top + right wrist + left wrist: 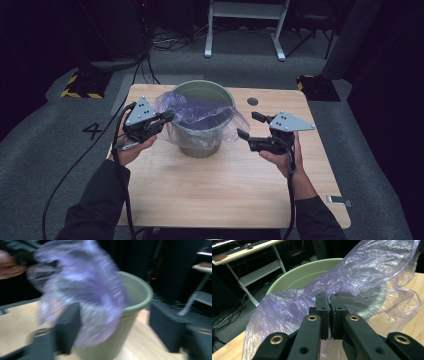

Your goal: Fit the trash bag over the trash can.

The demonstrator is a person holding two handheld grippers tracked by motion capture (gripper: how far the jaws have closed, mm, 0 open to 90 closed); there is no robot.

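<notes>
Lining is the step in hand: my left tongs (167, 118) are clamped on the purple bag (200, 112) at the near-left rim of the green bin (202, 142) on the tabletop (225, 185). My right tongs (250, 125) stand apart beside it; next they must catch the loose right edge.

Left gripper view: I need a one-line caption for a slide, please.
Left claw shut on the purple plastic bag draped over the rim of the green bin.

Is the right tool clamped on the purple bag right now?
No: in the high view the right tool has its jaws spread apart beside the green bin, with none of the purple bag pinched between them.
</notes>
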